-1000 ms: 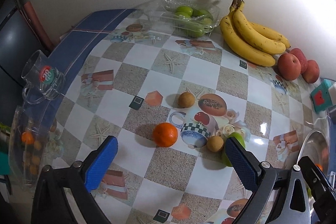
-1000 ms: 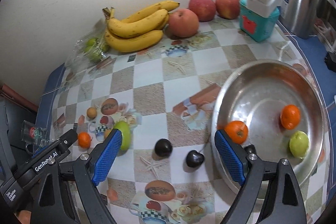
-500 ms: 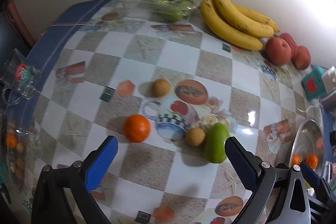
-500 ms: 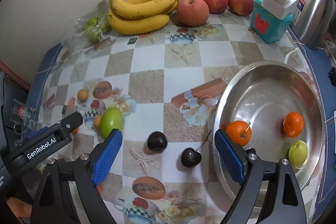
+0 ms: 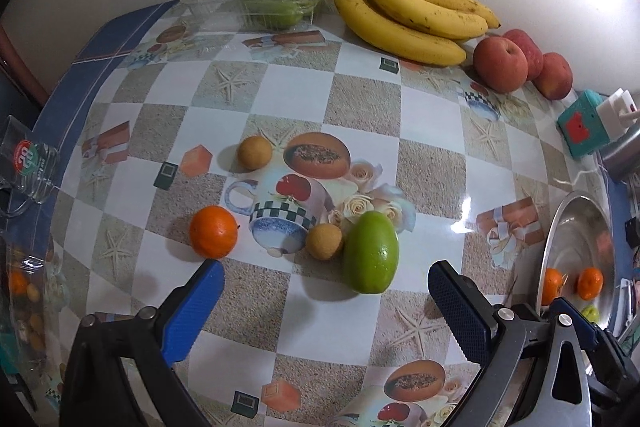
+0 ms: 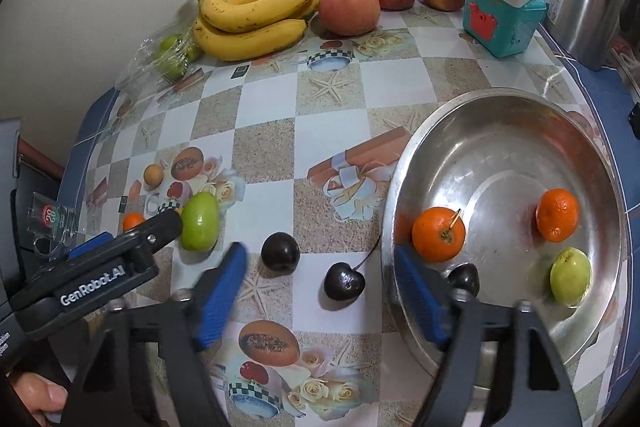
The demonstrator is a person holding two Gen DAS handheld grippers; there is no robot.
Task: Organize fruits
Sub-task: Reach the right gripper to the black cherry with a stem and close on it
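White "GenRobot.AI" lettering marks the left gripper (image 6: 132,243), fingers spread.

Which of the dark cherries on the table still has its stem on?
The heart-shaped cherry nearest the steel bowl: a thin stem curves up from it. The rounder one to its left shows none.

Bright, even indoor light from above. Soft shadows sit beside the fruit, and glare spots the glossy tabletop (image 5: 466,205). Fisheye bending darkens the corners. The right gripper (image 6: 320,279) looks motion-blurred.
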